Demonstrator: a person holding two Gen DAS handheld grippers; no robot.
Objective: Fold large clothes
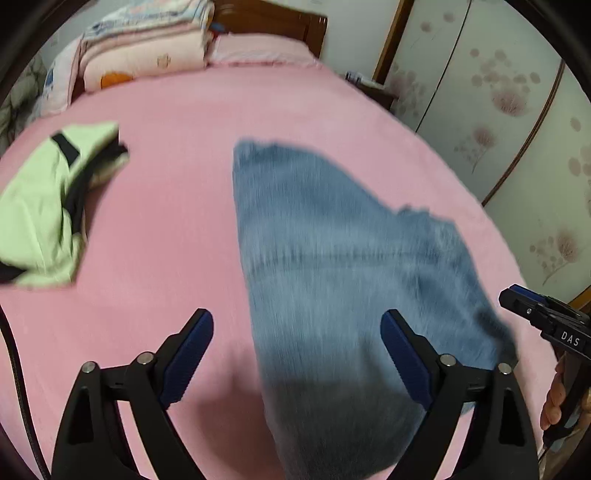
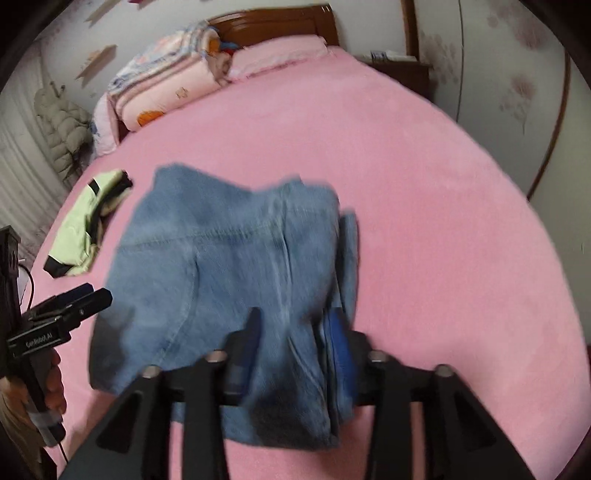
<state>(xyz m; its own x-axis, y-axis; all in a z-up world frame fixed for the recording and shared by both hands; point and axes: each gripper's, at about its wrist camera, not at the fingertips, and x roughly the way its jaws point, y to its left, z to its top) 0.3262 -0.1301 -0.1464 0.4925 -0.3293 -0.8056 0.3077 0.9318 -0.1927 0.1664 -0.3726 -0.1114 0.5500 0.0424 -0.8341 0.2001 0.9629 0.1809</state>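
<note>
Pink bed [image 1: 177, 206] fills both views, spread flat under everything. Blue denim garment [image 2: 229, 266], blurred by motion, lies partly folded on the sheet, spreading out ahead of the right gripper [image 2: 295, 332] and to its left; in the left wrist view it sits ahead of and right of the left gripper [image 1: 297, 332], one edge running down between its fingers. Right gripper fingers are narrowed onto a bunched denim fold, cloth pinched between the blue pads [image 2: 338, 343]. Left gripper stands wide apart, pads [image 1: 188, 354] bare, nothing held, hovering just over the sheet. Green garment with black trim [image 1: 44, 206] is crumpled well off to the left gripper's left, apart from the denim. Folded quilts [image 2: 166, 92] and pink pillow [image 2: 277, 55] are stacked far ahead, against the wooden headboard [image 2: 273, 26].
</note>
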